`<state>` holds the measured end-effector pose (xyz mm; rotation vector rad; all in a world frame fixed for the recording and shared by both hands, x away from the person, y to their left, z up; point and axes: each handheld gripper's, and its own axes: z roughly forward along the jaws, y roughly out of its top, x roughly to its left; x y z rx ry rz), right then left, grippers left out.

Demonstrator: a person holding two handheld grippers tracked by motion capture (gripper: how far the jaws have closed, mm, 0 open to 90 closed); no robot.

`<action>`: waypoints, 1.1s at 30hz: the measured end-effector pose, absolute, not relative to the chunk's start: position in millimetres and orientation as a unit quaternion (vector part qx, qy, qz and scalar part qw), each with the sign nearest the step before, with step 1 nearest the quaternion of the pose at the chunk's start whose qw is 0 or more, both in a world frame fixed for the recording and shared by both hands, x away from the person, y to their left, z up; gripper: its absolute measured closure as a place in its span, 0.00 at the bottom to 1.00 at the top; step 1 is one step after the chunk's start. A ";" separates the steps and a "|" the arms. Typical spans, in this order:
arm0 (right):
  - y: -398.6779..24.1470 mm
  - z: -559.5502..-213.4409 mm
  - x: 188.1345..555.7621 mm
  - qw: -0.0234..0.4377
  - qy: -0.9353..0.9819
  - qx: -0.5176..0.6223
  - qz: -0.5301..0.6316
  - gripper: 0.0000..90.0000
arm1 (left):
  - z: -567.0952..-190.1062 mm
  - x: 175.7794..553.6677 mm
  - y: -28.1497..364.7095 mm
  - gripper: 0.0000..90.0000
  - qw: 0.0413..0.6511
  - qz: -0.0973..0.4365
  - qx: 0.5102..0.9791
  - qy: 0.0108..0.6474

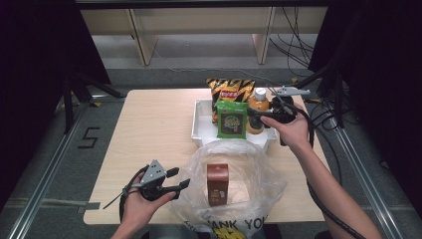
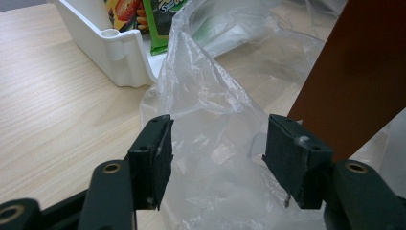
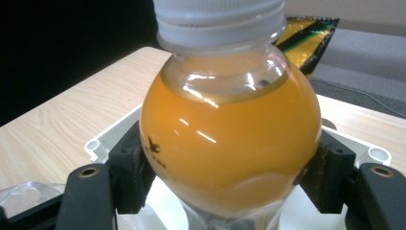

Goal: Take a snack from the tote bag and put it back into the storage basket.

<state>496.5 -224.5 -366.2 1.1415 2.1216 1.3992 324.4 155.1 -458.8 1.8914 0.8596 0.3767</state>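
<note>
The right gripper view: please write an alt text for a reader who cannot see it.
The right gripper is closed around a round orange juice bottle with a white cap, above a white tray on a wooden table. A yellow-and-black snack bag shows behind.

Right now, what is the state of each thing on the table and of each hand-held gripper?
Orange drink bottle: upright, capped, clamped by the right hand-held gripper.
Left hand-held gripper: open, at the plastic bag.
Plastic bag: open, crumpled.
Brown carton: upright in the bag.
White tray: holds green packet and chips bag, both standing.
</note>
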 end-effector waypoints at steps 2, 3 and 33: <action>-224.2 -367.5 496.5 0.174 0.746 0.414 0.492 0.35 | -458.7 324.4 155.3 0.46 0.492 0.156 0.780 0.354; -225.7 -368.6 497.7 0.184 0.750 0.406 0.489 0.35 | -458.6 324.4 155.3 0.46 0.492 0.156 0.780 0.354; -224.1 -395.2 505.1 0.177 0.750 0.433 0.467 0.35 | -459.1 323.8 155.1 0.46 0.498 0.149 0.776 0.356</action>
